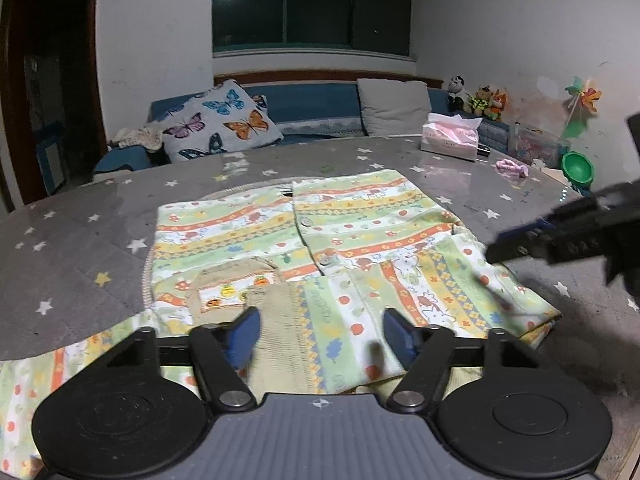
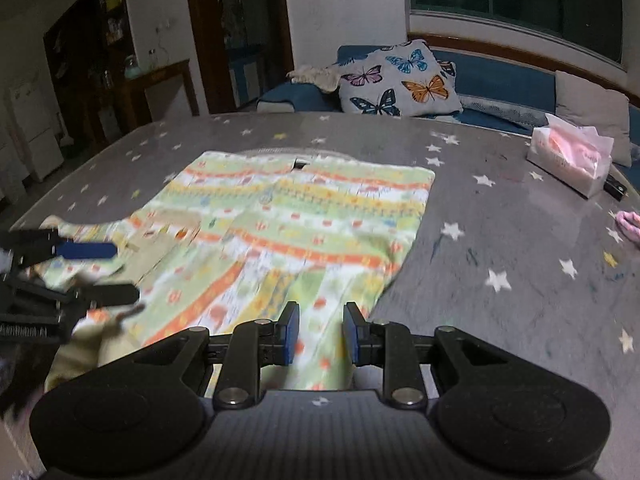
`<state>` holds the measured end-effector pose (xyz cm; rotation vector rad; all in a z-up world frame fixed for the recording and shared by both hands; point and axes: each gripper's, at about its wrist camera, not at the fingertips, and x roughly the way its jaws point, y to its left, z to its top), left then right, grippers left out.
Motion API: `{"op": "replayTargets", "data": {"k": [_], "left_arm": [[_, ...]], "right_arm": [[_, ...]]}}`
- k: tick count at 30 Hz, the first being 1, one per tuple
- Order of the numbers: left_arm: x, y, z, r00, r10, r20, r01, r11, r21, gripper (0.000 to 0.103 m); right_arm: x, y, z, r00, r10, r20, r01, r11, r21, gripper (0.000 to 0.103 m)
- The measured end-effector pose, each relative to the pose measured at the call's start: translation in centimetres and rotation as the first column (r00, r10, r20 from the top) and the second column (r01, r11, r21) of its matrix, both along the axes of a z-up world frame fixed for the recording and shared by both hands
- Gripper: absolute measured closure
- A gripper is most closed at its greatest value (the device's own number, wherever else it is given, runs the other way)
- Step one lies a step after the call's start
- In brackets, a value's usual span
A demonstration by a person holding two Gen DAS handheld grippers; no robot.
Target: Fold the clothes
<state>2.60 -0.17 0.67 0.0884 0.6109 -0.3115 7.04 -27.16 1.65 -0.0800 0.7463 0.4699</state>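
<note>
Left fingers apart over shirt, right fingers part-open, tissue box w/ pink tissues

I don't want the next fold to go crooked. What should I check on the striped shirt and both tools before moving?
1. Shirt lies on the star-patterned table, buttoned front up: ok.
2. Left tool has fabric between its pads, jaws apart; whether the pads press on it: cannot tell.
3. Right tool is over the shirt's near edge with fabric in its narrow gap; a firm grip: cannot tell.
4. Near part of the shirt is flat: not ok, a sleeve lies folded over and bunched.
5. Tissue box and pink item are apart from the shirt: ok.
</note>
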Motion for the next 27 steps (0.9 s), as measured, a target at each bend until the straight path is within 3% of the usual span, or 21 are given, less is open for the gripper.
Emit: {"op": "replayTargets", "data": {"k": [4, 6, 10, 16, 18, 23, 27], "left_arm": [[0.5, -0.3, -0.7, 1.000, -0.012, -0.024, 0.013, 1.000, 0.009, 0.050], [0.6, -0.2, -1.0, 1.000, -0.009, -0.030, 0.010, 1.000, 0.016, 0.050], [0.8, 0.4, -1.3, 0.999, 0.008, -0.044, -0.007, 1.000, 0.019, 0.051], [1.0, 0.7, -1.2, 0.999, 0.025, -0.038, -0.024, 1.000, 0.011, 0.051], [1.1, 0.9, -1.5, 0.999, 0.035, -0.041, -0.034, 0.999, 0.023, 0.056], [0.6, 1.3, -1.3, 0.998, 0.059, -0.029, -0.058, 0.998, 0.036, 0.056], [0.0, 1.9, -1.5, 0.996, 0.079, -0.031, -0.077, 0.996, 0.041, 0.056]], "right_arm": [[1.8, 0.5, -1.2, 1.000, -0.020, -0.008, 0.020, 1.000, -0.013, 0.081], [2.2, 0.3, -1.7, 0.999, -0.043, -0.018, 0.043, 0.999, -0.024, 0.086], [2.2, 0.1, -1.4, 0.997, -0.075, -0.006, 0.075, 0.995, -0.058, 0.086], [3.3, 0.2, -1.4, 0.997, -0.076, 0.017, 0.077, 0.997, -0.019, 0.086], [3.8, 0.3, -2.1, 0.996, -0.084, 0.004, 0.084, 0.996, -0.026, 0.086], [2.9, 0.5, -1.6, 0.996, -0.084, 0.021, 0.084, 0.996, -0.029, 0.083], [1.5, 1.7, -1.0, 0.999, -0.026, 0.035, 0.027, 0.999, -0.021, 0.083]]}}
